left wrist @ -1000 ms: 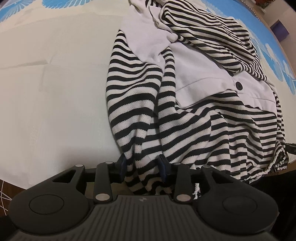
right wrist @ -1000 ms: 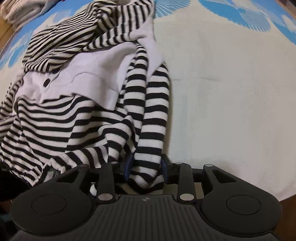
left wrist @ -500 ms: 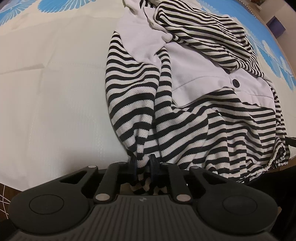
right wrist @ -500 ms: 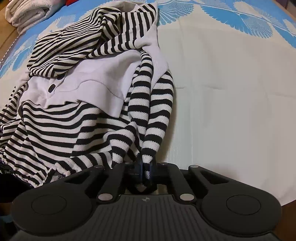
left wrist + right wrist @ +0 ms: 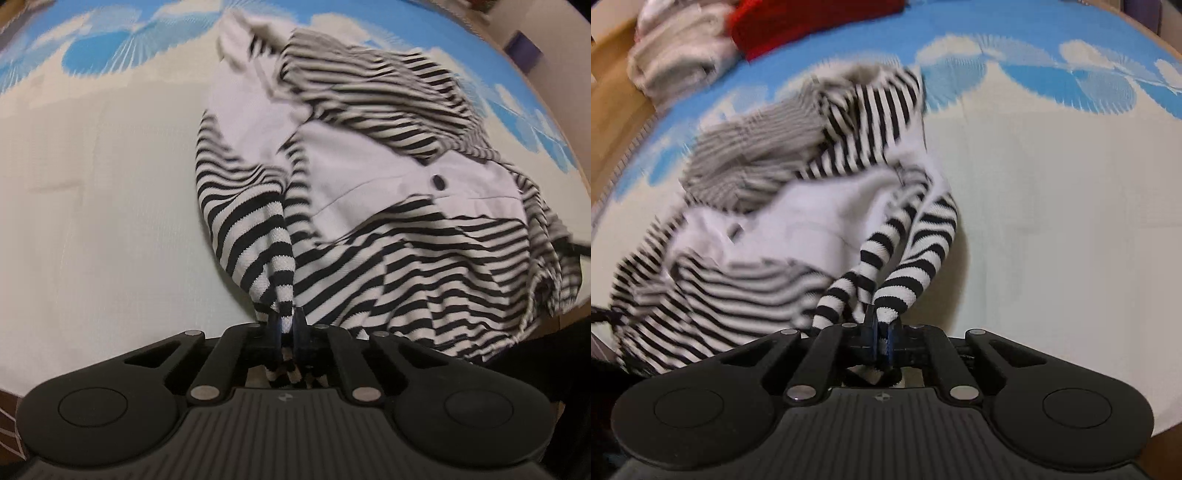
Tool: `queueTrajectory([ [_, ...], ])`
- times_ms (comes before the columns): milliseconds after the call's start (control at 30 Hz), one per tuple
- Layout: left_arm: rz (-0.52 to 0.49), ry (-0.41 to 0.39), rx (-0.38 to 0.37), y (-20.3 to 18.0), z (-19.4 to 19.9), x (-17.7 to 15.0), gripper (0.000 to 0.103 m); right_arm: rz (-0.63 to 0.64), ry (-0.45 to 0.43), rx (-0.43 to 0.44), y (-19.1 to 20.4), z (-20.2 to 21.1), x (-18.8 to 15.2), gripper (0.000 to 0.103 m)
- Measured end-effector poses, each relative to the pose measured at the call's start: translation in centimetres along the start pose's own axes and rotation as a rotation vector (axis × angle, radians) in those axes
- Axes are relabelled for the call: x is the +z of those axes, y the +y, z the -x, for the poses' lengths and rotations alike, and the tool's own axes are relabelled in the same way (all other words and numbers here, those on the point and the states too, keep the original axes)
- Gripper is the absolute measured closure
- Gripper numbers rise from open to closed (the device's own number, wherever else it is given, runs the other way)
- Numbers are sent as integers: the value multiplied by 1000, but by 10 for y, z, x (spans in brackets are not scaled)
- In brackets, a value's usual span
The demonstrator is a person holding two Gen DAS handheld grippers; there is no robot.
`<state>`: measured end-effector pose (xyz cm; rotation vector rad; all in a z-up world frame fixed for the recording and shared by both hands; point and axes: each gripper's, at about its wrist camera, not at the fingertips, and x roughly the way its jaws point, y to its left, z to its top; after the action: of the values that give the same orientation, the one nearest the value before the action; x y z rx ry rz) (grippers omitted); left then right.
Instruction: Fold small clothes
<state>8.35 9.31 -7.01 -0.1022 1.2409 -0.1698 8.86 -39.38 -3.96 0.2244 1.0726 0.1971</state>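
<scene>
The jaws of the left gripper [image 5: 287, 326] pinch a gathered fold of the striped top [image 5: 388, 266] at its near edge, and the jaws of the right gripper [image 5: 882, 334] pinch another near fold of it. From both pinches the cloth rises off the mat [image 5: 92, 221], while the rest of the top lies crumpled on it, a dark button [image 5: 438, 181] on its pale panel. Farther off lie a white bundle [image 5: 676, 55] and red cloth [image 5: 812, 18].
</scene>
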Motion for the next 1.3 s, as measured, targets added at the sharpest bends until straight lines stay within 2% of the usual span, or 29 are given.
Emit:
queueTrajectory([
  [200, 11, -145, -78, 0, 63, 4, 98, -140, -176, 80, -10, 61, 23, 100],
  [367, 64, -260, -129, 10, 119, -19, 99, -153, -269, 153, -13, 115, 14, 100],
  [567, 84, -331, -210, 20, 168, -63, 99, -197, -333, 238, -28, 170, -20, 100],
  [667, 98, -314, -223, 24, 167, -63, 98, -234, -326, 256, -38, 176, -29, 100],
  [767, 99, -297, -211, 31, 154, -42, 98, -258, -286, 256, -44, 163, -20, 100],
  [867, 109, -283, -195, 42, 130, 0, 98, -248, -252, 223, -42, 142, 6, 100],
  [933, 86, -281, -139, 51, 109, 33, 98, -241, -243, 192, -43, 124, 35, 100],
  [1100, 143, -197, -118, 75, 34, 107, 96, -267, -195, 121, -45, 58, 109, 100],
  [1200, 182, -86, -107, 83, -10, 126, 84, -323, -158, 31, -49, -1, 138, 100],
  [1233, 186, -69, -102, 84, -15, 129, 84, -343, -130, -2, -52, -18, 142, 99],
  [1300, 225, -108, -137, 93, -8, 133, 83, -369, -72, -41, -54, -39, 146, 99],
])
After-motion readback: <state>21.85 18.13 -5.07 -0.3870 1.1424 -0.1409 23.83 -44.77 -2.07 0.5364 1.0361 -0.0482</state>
